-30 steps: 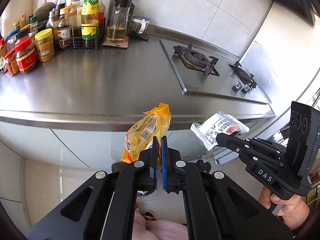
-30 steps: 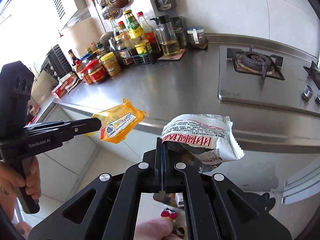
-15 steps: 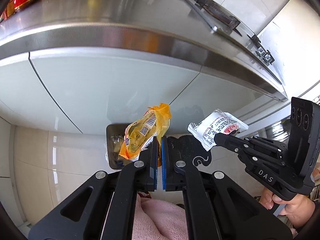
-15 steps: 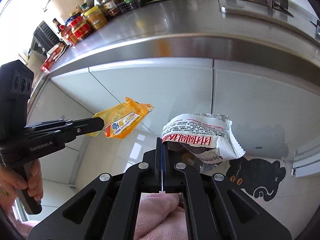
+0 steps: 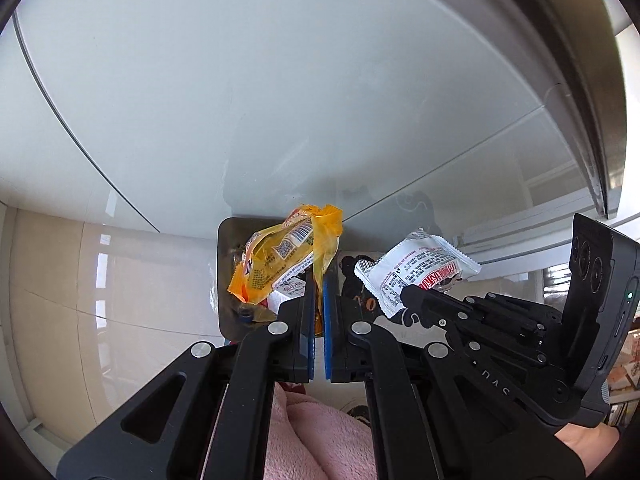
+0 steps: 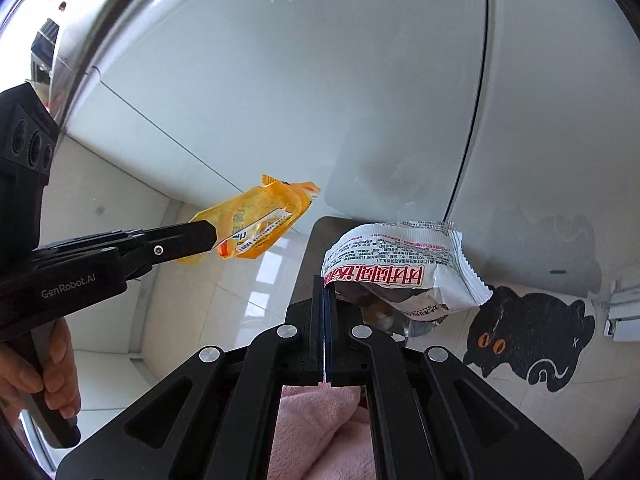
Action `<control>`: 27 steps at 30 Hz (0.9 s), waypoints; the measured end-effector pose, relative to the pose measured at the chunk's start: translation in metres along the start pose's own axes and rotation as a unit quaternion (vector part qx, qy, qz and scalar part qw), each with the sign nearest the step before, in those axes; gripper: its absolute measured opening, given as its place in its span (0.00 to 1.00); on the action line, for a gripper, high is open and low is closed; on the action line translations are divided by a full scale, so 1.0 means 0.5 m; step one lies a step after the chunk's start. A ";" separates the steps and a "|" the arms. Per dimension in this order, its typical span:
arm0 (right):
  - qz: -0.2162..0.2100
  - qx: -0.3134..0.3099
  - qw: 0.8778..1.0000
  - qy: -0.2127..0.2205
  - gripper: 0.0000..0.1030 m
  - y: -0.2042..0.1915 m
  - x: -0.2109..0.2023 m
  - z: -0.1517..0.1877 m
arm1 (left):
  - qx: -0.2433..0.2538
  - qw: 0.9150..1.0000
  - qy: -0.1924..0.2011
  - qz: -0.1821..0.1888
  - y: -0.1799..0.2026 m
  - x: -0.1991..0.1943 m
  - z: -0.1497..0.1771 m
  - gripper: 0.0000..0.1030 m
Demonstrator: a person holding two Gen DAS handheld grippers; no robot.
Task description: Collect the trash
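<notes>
yellow wrapper (image 5: 280, 258) pinched in left tongs (image 5: 319, 280), white wrapper (image 6: 394, 256) in right tongs (image 6: 324, 284)

Glossy crinkled plastic is catching light on the yellow wrapper (image 5: 280, 258) and the white wrapper (image 6: 394, 256); matt black plastic tongs (image 5: 319, 288) are gripping; cupboard doors (image 5: 280, 80) are gleaming smooth; pink cloth (image 6: 316, 432) is looking fluffy.

Wrappers (image 5: 280, 260) above bin (image 5: 224, 280) — cabinet-side

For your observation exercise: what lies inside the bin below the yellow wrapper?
Inside the bin, a few scraps of wrappers show; the yellow wrapper and left gripper cover the rest.
</notes>
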State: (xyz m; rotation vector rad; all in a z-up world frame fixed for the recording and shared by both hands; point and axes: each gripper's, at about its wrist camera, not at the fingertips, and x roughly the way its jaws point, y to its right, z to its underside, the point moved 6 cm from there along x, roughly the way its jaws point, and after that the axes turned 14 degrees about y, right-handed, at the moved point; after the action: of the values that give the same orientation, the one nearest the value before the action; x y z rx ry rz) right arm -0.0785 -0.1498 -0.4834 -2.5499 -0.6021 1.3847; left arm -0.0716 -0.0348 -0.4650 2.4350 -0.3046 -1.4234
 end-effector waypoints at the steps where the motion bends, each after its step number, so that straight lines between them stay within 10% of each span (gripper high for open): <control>1: 0.002 -0.002 1.000 -0.004 0.02 0.004 0.016 0.005 | -0.001 1.000 -0.003 -0.001 -0.007 0.014 0.002 0.01; 15: 0.009 -0.002 0.999 -0.039 0.06 0.009 0.132 0.042 | -0.004 0.999 -0.035 0.011 -0.034 0.129 -0.009 0.04; 18: 0.018 0.004 0.999 -0.045 0.09 0.017 0.131 0.043 | -0.006 0.999 -0.032 0.012 -0.031 0.118 -0.025 0.22; 21: 0.012 0.007 0.999 -0.041 0.47 0.023 0.117 0.045 | -0.002 0.999 -0.028 0.016 -0.025 0.103 -0.041 0.33; 27: 0.013 0.002 0.999 -0.036 0.70 0.015 0.091 0.021 | -0.007 1.000 -0.012 0.011 -0.014 0.059 -0.069 0.59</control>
State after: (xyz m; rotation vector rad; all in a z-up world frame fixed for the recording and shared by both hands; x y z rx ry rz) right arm -0.0632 -0.1371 -0.5265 -2.5241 -0.5780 1.4894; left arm -0.0268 -0.0329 -0.4756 2.3973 -0.3247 -1.4407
